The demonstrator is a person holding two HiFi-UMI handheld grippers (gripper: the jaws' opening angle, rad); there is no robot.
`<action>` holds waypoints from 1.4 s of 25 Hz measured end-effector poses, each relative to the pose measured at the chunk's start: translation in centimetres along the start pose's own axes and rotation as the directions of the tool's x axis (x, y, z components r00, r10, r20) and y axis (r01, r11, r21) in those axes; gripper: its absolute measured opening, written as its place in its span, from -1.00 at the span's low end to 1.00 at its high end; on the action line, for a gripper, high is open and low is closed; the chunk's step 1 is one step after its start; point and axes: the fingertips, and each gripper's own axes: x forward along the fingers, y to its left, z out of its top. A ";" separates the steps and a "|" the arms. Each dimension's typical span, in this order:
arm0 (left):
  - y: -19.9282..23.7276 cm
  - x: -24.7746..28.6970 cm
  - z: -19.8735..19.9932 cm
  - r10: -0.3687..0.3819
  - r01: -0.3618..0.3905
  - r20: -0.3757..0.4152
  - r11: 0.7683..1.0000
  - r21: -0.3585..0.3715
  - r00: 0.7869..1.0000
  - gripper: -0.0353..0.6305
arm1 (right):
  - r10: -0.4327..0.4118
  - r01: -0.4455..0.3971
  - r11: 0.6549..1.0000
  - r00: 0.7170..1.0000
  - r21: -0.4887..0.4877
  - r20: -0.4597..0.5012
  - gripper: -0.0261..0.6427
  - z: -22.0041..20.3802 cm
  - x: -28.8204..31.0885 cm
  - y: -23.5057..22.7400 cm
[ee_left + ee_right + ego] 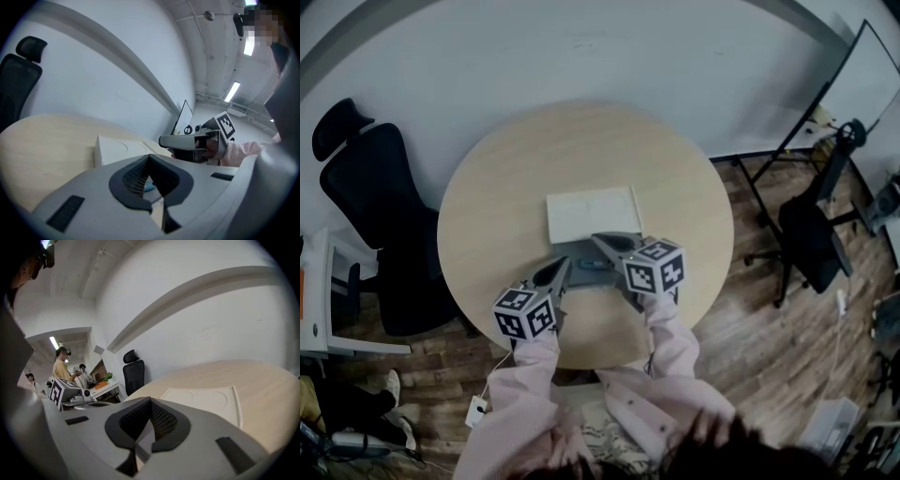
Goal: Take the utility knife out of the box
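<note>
Centre frame: left hand-held gripper (563, 269) and right hand-held gripper (600, 241), both closed and empty, over open grey box (577, 251) on round beige wooden desk (506, 187). Bluish item (594, 265), probably the utility knife, lies inside. Grasp and removal not yet done.

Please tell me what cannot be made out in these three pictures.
- Utility knife: in the head view it is too small, only a bluish spot between the left gripper and the right gripper. In the left gripper view it is a blue sliver behind that gripper's own jaws.
- Box inside: in the right gripper view that gripper's body hides it. Only the white lid shows.
- Table, near edge: in the head view the sleeves cover it.
</note>
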 end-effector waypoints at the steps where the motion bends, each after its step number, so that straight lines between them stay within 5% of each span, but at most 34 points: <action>1: 0.1 0.1 -0.1 -0.003 0.003 -0.004 1.000 -0.006 1.000 -0.87 | 0.006 -0.006 1.000 1.000 -0.004 -0.013 -0.94 0.0 0.3 -0.1; 12: 0.8 0.3 -1.5 -0.025 0.021 -0.058 0.998 -0.064 0.998 -0.87 | 0.058 -0.078 0.993 0.977 -0.092 -0.207 -0.93 -1.8 2.0 -0.2; 20: 0.6 0.5 -2.7 -0.053 0.044 -0.092 0.995 -0.093 0.994 -0.87 | 0.068 -0.139 0.978 0.918 -0.155 -0.390 -0.93 -5.0 2.6 -0.4; 35: 0.6 1.0 -3.6 -0.081 0.067 -0.124 0.991 -0.114 0.989 -0.87 | 0.059 -0.200 0.960 0.830 -0.198 -0.555 -0.93 -8.2 3.2 -0.9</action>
